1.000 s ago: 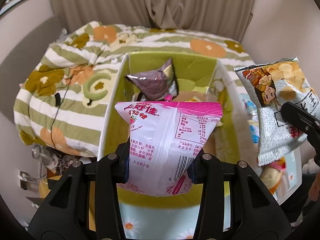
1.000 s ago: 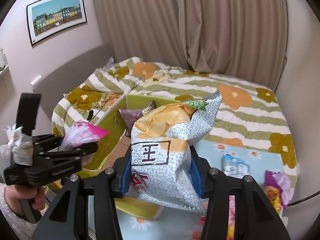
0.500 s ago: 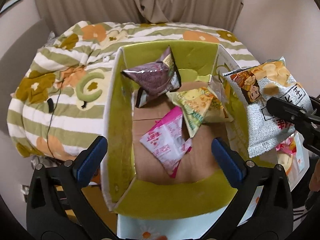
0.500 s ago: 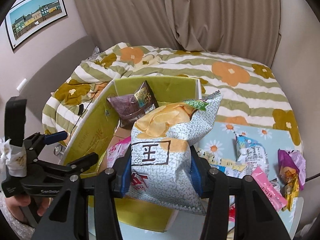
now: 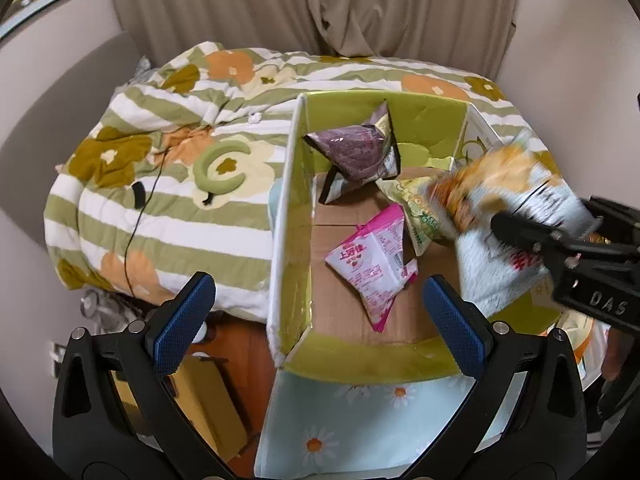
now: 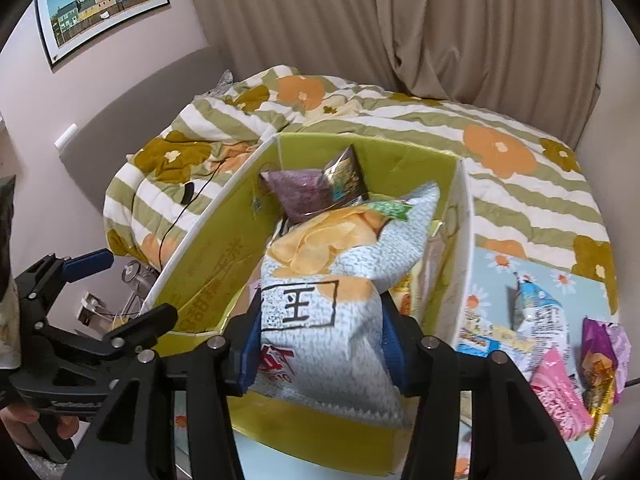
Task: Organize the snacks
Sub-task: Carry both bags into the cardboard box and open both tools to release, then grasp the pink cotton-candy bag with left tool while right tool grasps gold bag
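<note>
Over box (image 5: 292,240): left tongs (image 5: 320,312) gaping, empty; right tongs (image 6: 320,344) loosening around chip bag (image 6: 332,320).

We count one open yellow-green cardboard box (image 5: 292,216) with three snack packets lying inside: one purple foil bag (image 5: 356,152), one pink-and-white plastic packet (image 5: 372,264) and one pale yellow-green packet (image 5: 416,208). We see one grey-white crisp bag (image 6: 320,320) over it. Out on the daisy-print surface (image 6: 500,260) we make out at least four more packets, overlapping.
</note>
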`<state>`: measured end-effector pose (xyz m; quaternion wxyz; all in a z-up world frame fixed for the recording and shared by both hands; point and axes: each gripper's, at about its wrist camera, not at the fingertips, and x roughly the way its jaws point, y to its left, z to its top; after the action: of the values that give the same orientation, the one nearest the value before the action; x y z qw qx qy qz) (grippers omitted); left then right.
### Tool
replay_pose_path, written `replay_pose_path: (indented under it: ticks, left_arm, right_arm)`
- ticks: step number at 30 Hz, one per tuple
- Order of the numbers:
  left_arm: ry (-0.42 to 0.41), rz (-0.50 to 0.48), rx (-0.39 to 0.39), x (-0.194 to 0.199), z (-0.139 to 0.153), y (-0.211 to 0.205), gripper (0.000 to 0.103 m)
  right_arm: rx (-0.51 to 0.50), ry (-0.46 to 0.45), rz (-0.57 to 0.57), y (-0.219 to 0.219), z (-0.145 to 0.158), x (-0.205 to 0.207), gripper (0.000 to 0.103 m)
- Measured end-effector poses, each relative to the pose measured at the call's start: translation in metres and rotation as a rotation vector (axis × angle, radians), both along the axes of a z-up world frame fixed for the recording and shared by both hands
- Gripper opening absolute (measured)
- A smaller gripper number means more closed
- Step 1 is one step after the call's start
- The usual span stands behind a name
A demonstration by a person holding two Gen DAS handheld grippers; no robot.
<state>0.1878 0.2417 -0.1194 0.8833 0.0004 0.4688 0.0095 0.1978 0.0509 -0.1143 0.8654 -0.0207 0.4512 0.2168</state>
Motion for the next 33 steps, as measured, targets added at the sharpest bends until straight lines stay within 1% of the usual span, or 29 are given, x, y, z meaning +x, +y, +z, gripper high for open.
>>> replay_pose_path:
  ticks: [1, 2, 3, 5, 6, 10, 13, 18, 21, 27, 33]
  left_arm:
    - [0.005, 0.011, -0.004, -0.001, 0.000, 0.002, 0.103]
    - [0.014, 0.025, -0.006, -0.002, -0.002, 0.004, 0.103]
    - [0.024, 0.036, -0.006, -0.004, -0.003, 0.006, 0.103]
    - [0.031, 0.044, -0.007, -0.008, -0.005, 0.007, 0.103]
    - [0.030, 0.046, -0.004, -0.010, -0.005, 0.007, 0.103]
    - [0.034, 0.051, 0.001, -0.016, -0.007, 0.005, 0.103]
    - [0.027, 0.042, -0.007, -0.018, -0.004, 0.003, 0.103]
    - [-0.013, 0.006, -0.011, -0.024, 0.007, -0.003, 0.103]
    - [-0.047, -0.029, -0.029, -0.030, 0.016, -0.011, 0.103]
    - [-0.077, -0.110, -0.013, -0.039, 0.031, -0.040, 0.103]
    - [-0.118, -0.193, -0.017, -0.051, 0.048, -0.086, 0.103]
  right_arm:
    - [0.000, 0.009, 0.004, 0.000, -0.003, 0.001, 0.054]
    - [0.001, 0.024, 0.004, 0.000, -0.007, 0.001, 0.067]
    - [0.003, 0.032, 0.007, 0.001, -0.008, 0.000, 0.085]
    - [0.014, 0.032, 0.005, -0.002, -0.010, -0.002, 0.099]
    - [0.022, 0.027, 0.004, -0.005, -0.011, -0.004, 0.102]
    - [0.028, 0.011, -0.001, -0.011, -0.010, -0.012, 0.102]
    - [0.005, -0.006, -0.015, -0.015, -0.005, -0.019, 0.102]
    - [-0.023, -0.026, -0.048, -0.023, 0.009, -0.029, 0.102]
    - [-0.030, -0.044, -0.074, -0.033, 0.018, -0.037, 0.102]
    - [-0.022, -0.107, -0.123, -0.055, 0.040, -0.060, 0.102]
    - [0.038, -0.142, -0.197, -0.101, 0.060, -0.078, 0.102]
